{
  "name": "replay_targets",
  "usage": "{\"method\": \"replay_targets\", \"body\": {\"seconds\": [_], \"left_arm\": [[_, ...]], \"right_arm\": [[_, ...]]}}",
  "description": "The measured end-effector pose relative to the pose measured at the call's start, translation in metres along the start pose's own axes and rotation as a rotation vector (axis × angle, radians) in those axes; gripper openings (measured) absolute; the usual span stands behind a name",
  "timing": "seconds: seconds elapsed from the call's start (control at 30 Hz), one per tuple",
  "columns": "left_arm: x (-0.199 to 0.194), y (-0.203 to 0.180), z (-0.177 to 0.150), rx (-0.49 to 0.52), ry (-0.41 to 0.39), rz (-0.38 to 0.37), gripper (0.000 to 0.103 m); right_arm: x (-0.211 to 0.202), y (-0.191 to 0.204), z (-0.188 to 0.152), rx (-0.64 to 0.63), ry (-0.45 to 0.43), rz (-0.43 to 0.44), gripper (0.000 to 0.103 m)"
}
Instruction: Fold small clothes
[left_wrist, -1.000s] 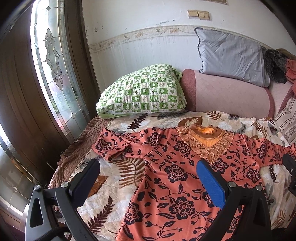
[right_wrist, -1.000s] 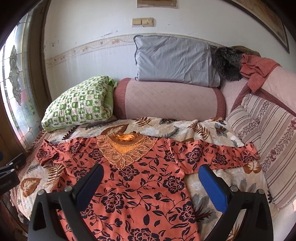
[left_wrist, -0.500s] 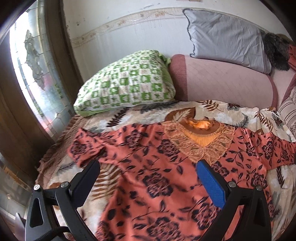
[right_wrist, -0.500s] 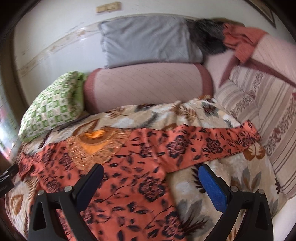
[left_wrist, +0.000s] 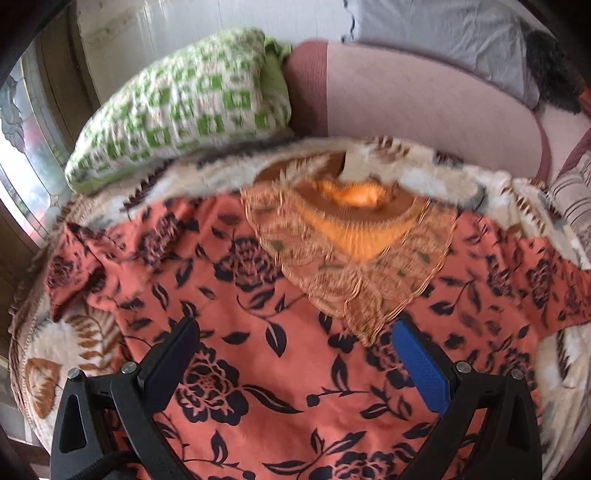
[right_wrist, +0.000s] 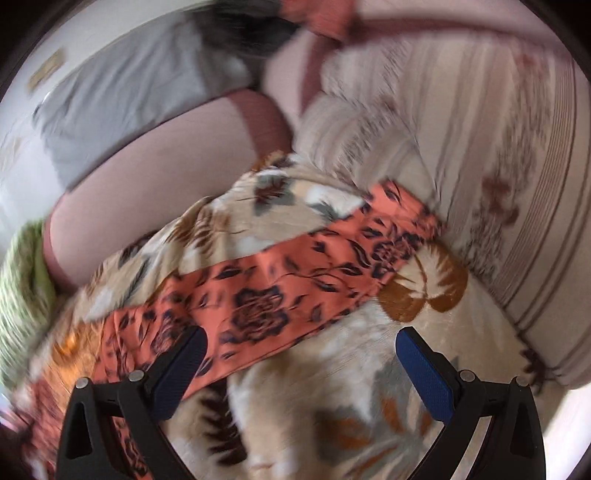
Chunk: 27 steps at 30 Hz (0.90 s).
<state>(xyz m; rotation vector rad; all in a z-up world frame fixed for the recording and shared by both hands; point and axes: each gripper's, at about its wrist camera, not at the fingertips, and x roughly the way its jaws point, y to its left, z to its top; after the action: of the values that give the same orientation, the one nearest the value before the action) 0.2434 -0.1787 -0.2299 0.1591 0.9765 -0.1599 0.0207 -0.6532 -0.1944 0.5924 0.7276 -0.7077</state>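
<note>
Blouse (left_wrist: 280, 354) of coral-orange cloth printed with black roses and leaves lies spread front-up on a leaf-patterned blanket (left_wrist: 436, 177) that covers the bed. Its neckline carries a wide yoke (left_wrist: 347, 266) of tan-gold lace with scalloped edges, and a brighter orange lining shows inside the neck opening. In the left wrist view one sleeve (left_wrist: 74, 258) lies out to the side toward the window, bunched and creased near its end, and the body runs down under the camera. The left tongs (left_wrist: 295, 350) hang over the chest of the blouse just below the yoke, spread wide and gripping nothing, one blue pad (left_wrist: 421, 365) facing the camera. The right wrist view is blurred; there the other sleeve (right_wrist: 295, 280) stretches flat and straight across the blanket, its cuff close to a striped cushion (right_wrist: 498, 166). The right tongs (right_wrist: 299, 354) are likewise spread and empty, the one finger (right_wrist: 177, 373) over the lower edge of that sleeve, the other over bare blanket. Behind the blouse a green-checked pillow (left_wrist: 184, 107) lies beside a pink bolster (left_wrist: 413, 99), with a grey pillow (left_wrist: 443, 33) above them against the wall.
</note>
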Motion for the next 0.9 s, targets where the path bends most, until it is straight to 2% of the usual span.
{"method": "replay_targets", "body": {"seconds": [0.1, 0.17, 0.23, 0.33, 0.4, 0.5, 0.57, 0.6, 0.63, 0.67, 0.7, 0.73, 0.77, 0.9], "left_arm": [[0.018, 0.007, -0.005, 0.007, 0.031, 0.027, 0.103], [0.026, 0.011, -0.007, 0.012, 0.039, 0.039, 0.103], [0.030, 0.015, -0.007, 0.011, 0.042, 0.049, 0.103], [0.038, 0.018, -0.007, 0.002, 0.048, 0.048, 0.103], [0.043, 0.018, -0.008, 0.003, 0.056, 0.051, 0.103], [0.051, 0.018, -0.008, 0.003, 0.084, 0.039, 0.103], [0.054, 0.020, -0.008, 0.003, 0.096, 0.041, 0.103], [0.055, 0.020, -0.007, 0.004, 0.099, 0.041, 0.103], [0.055, 0.021, -0.007, 0.004, 0.100, 0.040, 0.103], [0.054, 0.022, -0.006, 0.003, 0.101, 0.036, 0.103], [0.052, 0.024, -0.005, 0.000, 0.097, 0.032, 0.103], [0.050, 0.026, -0.004, -0.003, 0.091, 0.030, 0.103], [0.046, 0.029, -0.003, -0.009, 0.082, 0.028, 0.103], [0.035, 0.044, 0.004, -0.043, 0.062, 0.015, 0.103]], "right_arm": [[0.026, -0.055, 0.011, 0.183, 0.023, 0.048, 0.102], [0.043, -0.088, 0.014, 0.328, 0.031, 0.159, 0.098], [0.061, -0.111, 0.016, 0.456, 0.039, 0.224, 0.091], [0.086, -0.132, 0.019, 0.564, 0.036, 0.232, 0.079], [0.098, -0.135, 0.023, 0.586, 0.015, 0.253, 0.077], [0.116, -0.133, 0.036, 0.572, -0.002, 0.226, 0.071], [0.123, -0.128, 0.043, 0.567, -0.025, 0.208, 0.062], [0.127, -0.126, 0.046, 0.571, -0.028, 0.187, 0.050], [0.129, -0.126, 0.047, 0.582, -0.032, 0.169, 0.017], [0.133, -0.125, 0.048, 0.580, -0.026, 0.175, 0.003], [0.136, -0.121, 0.050, 0.566, -0.014, 0.173, 0.005], [0.133, -0.114, 0.053, 0.543, -0.029, 0.154, 0.005], [0.128, -0.107, 0.056, 0.522, -0.049, 0.169, 0.005], [0.089, -0.057, 0.070, 0.465, -0.105, 0.342, 0.005]]}}
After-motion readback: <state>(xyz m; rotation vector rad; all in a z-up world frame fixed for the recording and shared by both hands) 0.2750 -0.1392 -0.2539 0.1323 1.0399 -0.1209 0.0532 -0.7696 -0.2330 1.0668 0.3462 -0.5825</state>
